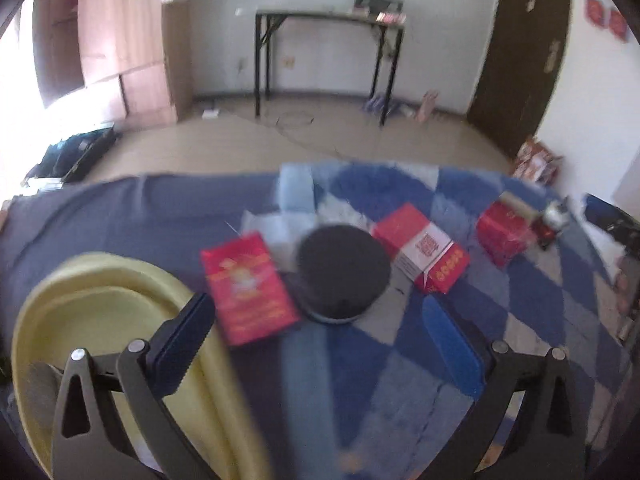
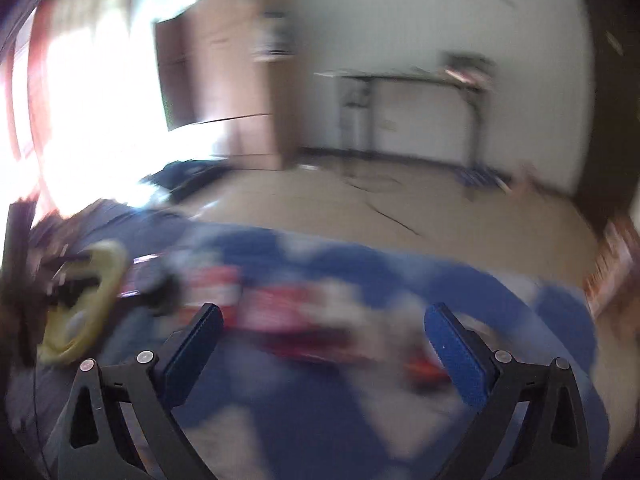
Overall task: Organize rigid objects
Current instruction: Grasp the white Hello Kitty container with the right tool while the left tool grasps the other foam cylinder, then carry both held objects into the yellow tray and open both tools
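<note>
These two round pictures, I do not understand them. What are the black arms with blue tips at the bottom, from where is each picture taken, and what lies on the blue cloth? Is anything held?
Each picture comes from a wide-angle camera fixed on a hand-held tool with two fingers; a person carries one in each hand. The black arms with blue pads are those fingers.

The sharper picture is from the left gripper. It looks down on a blue checked cloth with a yellow tray, a flat red packet, a round black container, a red-and-white box and another red box.

The blurred picture is from the right gripper; it shows the same cloth, with the tray at the left.

Both grippers are open and hold nothing.
</note>
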The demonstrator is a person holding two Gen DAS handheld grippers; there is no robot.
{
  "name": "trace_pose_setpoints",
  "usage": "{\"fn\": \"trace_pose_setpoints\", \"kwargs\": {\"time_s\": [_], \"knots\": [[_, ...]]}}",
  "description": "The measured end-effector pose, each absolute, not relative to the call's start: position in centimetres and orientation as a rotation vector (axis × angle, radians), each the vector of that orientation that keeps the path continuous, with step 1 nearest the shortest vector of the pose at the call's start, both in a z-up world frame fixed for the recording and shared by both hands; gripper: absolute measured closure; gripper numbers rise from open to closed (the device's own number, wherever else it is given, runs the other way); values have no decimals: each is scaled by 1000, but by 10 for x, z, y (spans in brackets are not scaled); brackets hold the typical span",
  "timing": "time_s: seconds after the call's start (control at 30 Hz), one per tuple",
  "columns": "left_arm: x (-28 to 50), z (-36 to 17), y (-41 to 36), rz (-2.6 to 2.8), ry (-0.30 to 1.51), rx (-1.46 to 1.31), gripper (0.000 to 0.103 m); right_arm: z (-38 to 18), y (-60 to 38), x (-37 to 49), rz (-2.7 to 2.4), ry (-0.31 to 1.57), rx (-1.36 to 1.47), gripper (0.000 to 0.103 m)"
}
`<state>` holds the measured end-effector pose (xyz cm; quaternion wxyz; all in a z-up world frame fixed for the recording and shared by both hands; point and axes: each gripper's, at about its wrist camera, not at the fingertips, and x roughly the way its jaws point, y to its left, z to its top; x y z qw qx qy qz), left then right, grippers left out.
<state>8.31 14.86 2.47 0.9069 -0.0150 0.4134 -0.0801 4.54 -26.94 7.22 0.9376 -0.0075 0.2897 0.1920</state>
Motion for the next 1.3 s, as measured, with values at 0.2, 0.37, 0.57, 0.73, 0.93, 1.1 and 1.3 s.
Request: {"fn": "trace_pose_setpoints", "kwargs": {"time_s": [0.2,0.37,0.57,0.73,0.93,1.1,1.3], "knots": [[98,7,114,-172,897,69,0,38,-327,73,277,664,103,0],[114,4,118,-163,908,58,0,20,-306,89,233,638,34,0],[130,-9,119,-161,928,52,0,26,-296,100,256,587,-33,6],[135,-14,119,-176,937,40,13,-1,-283,122,258,638,-64,43],[138,-17,119,-191,939,21,34,3,-283,123,280,617,-83,49],[86,50,136,-227,787,11,34,33,-279,91,356,534,-74,49],[-30,108,237,-23,716,31,34,74,-168,37,720,487,-184,49]]}}
